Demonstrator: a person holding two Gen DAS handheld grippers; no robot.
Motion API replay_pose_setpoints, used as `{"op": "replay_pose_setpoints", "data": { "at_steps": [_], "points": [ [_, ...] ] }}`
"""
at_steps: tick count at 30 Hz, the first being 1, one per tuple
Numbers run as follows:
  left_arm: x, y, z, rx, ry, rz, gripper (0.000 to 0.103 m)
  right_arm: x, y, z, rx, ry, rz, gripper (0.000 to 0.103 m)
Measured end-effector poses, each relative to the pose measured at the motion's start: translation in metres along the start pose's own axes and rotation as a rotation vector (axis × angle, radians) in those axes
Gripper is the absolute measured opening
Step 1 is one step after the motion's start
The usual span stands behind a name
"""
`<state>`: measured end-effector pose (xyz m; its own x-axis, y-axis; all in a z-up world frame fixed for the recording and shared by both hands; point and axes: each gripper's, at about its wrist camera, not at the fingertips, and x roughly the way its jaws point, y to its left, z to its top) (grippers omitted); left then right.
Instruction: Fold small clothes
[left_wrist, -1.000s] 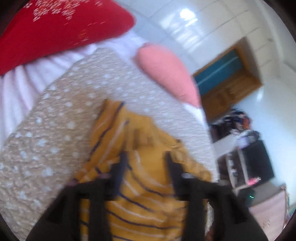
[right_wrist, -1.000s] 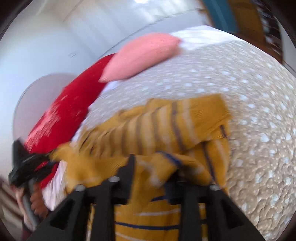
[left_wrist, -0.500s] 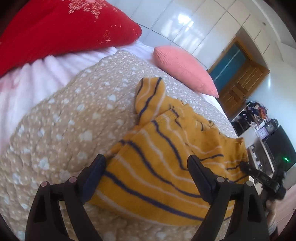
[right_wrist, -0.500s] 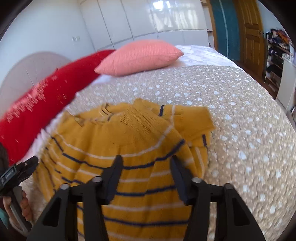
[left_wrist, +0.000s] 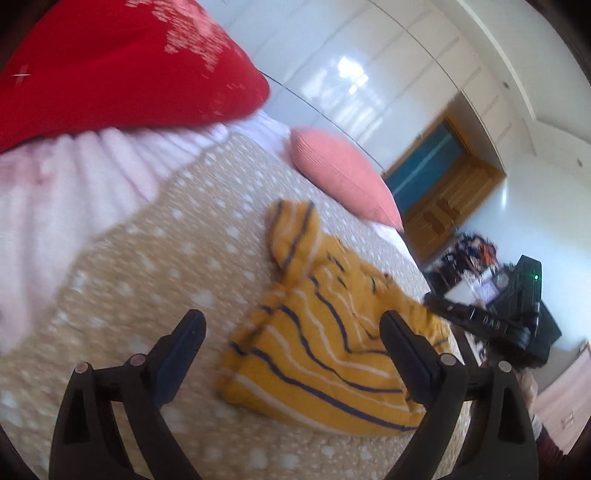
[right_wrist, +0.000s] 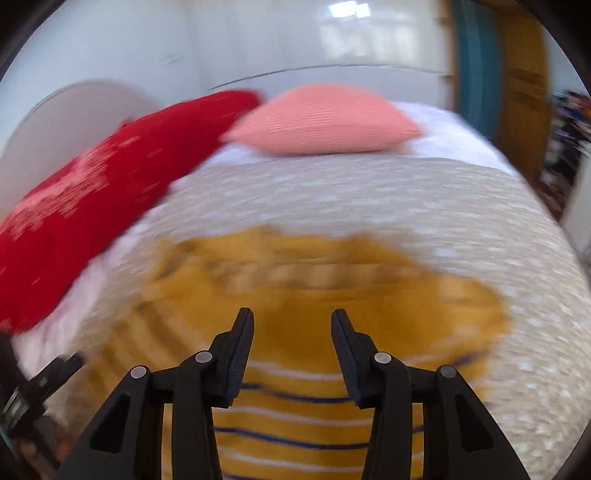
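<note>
Having let go of the sweater (left_wrist: 325, 354), now lying folded on the bed (left_wrist: 155, 280), the left tool (left_wrist: 291, 325) is opening wide and empty, while the right tool (right_wrist: 291, 321) is hovering half-open, gripping nothing.

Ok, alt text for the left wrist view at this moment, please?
A yellow striped sweater lies partly folded on a beige dotted bedspread, with the left hand-held gripper above its near edge, jaws opening and gripping nothing. A red pillow and a pink pillow lie behind; the right hand-held gripper enters at right.
</note>
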<state>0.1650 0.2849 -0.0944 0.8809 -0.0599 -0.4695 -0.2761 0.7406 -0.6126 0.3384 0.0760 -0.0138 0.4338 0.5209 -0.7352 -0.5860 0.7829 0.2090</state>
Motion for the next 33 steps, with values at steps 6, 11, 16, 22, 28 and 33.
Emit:
{"op": "replay_pose_setpoints", "data": {
  "at_steps": [6,11,16,22,28,33],
  "points": [
    [-0.012,0.032,0.012,-0.090,-0.041,0.032,0.096,0.061,0.063,0.011,0.005,0.101,0.099,0.063],
    [-0.010,0.049,0.015,-0.169,-0.012,-0.004,0.097,0.099,0.055,0.018,0.182,0.164,0.084,0.053],
    [-0.013,0.051,0.017,-0.175,-0.015,-0.015,0.097,0.093,0.069,0.030,0.117,0.137,0.038,0.005],
    [-0.011,0.051,0.017,-0.168,-0.002,-0.015,0.097,0.106,0.122,0.055,0.046,0.106,0.097,0.001],
    [-0.008,0.049,0.016,-0.148,0.003,0.011,0.097,0.123,0.172,0.052,-0.061,0.136,0.144,0.002],
    [-0.007,0.050,0.017,-0.155,0.004,0.008,0.097,0.081,0.148,0.038,-0.067,0.102,0.128,0.004]
  ]
}}
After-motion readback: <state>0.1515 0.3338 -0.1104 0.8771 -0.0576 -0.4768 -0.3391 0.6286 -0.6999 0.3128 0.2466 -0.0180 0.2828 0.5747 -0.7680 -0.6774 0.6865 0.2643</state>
